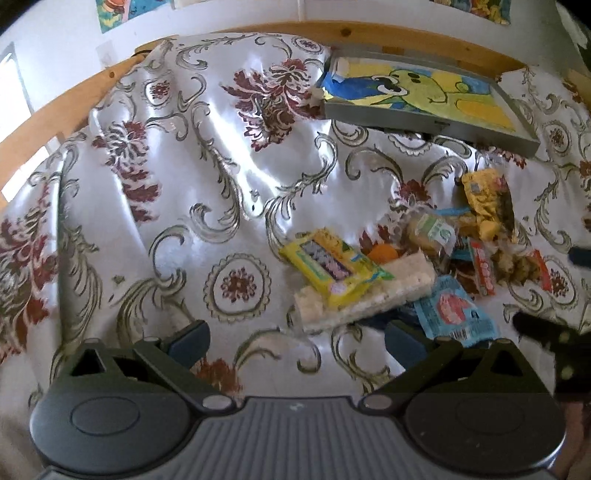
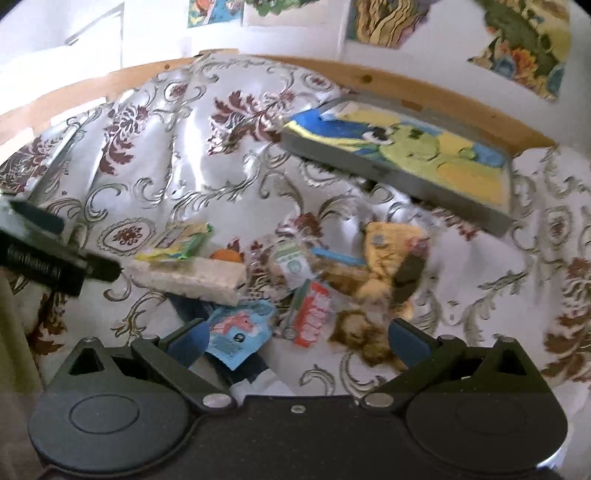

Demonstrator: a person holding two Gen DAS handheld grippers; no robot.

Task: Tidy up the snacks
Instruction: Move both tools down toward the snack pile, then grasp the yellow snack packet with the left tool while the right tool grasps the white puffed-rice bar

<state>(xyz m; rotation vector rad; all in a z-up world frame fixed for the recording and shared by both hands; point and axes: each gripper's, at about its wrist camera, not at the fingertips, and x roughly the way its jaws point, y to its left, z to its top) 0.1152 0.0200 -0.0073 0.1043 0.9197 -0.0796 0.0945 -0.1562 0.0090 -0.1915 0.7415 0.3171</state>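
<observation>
A pile of snacks lies on the flowered cloth. It holds a yellow packet (image 1: 332, 266) resting on a long white bar (image 1: 373, 291), a blue packet (image 1: 454, 314), a red packet (image 1: 484, 271) and a crumpled yellow bag (image 1: 484, 203). My left gripper (image 1: 295, 341) is open, just short of the white bar and holding nothing. My right gripper (image 2: 299, 341) is open too, low over the blue packet (image 2: 236, 332) and red packet (image 2: 312, 314). A brown snack (image 2: 365, 336) lies by its right finger. Behind the pile sits a grey tray (image 1: 424, 127) lined with a cartoon drawing.
A wooden rail (image 1: 258, 31) bounds the cloth at the back, against a wall hung with pictures. The cloth (image 1: 166, 166) left of the pile is rumpled and bare. The other gripper shows at each view's edge: the right gripper's finger (image 1: 554, 343) and the left gripper's body (image 2: 44, 258).
</observation>
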